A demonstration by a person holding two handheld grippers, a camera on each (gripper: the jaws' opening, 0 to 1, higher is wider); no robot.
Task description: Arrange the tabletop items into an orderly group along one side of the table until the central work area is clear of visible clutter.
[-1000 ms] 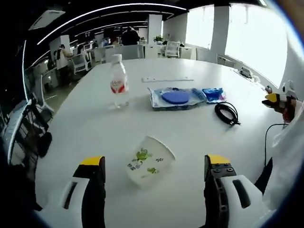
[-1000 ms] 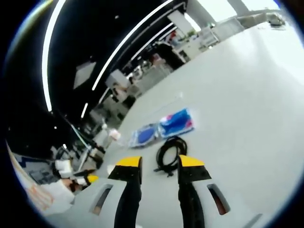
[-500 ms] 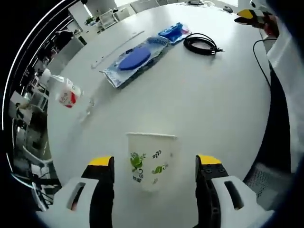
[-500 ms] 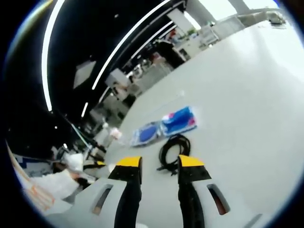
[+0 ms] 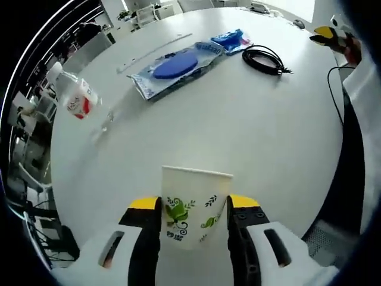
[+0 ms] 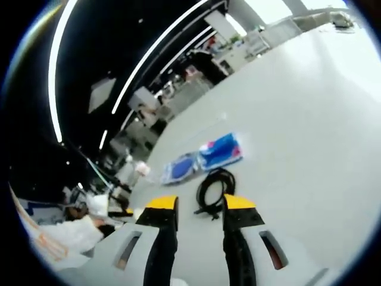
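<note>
A white paper cup [image 5: 193, 208] with green leaf prints stands upright at the near edge of the white table [image 5: 238, 131]. My left gripper [image 5: 193, 205] is shut on it, one yellow-tipped jaw pressed to each side. Farther out lie a clear water bottle [image 5: 74, 98] with a red label, a bagged blue disc [image 5: 172, 65], a blue packet [image 5: 235, 40] and a coiled black cable [image 5: 265, 58]. My right gripper [image 6: 199, 205] hovers just short of the cable coil [image 6: 213, 190], its jaws a little apart with nothing between them. The blue packet [image 6: 221, 152] and disc bag [image 6: 181, 168] lie beyond.
A thin white strip [image 5: 156, 50] lies behind the disc bag. A person's white sleeve [image 5: 363, 95] and a thin black wire [image 5: 333, 89] run along the table's right edge. Office chairs and desks stand past the table's far side.
My left jaws have closed in from wide apart onto the cup's sides. The left view has tilted and shifted. The right gripper has hardly moved.
</note>
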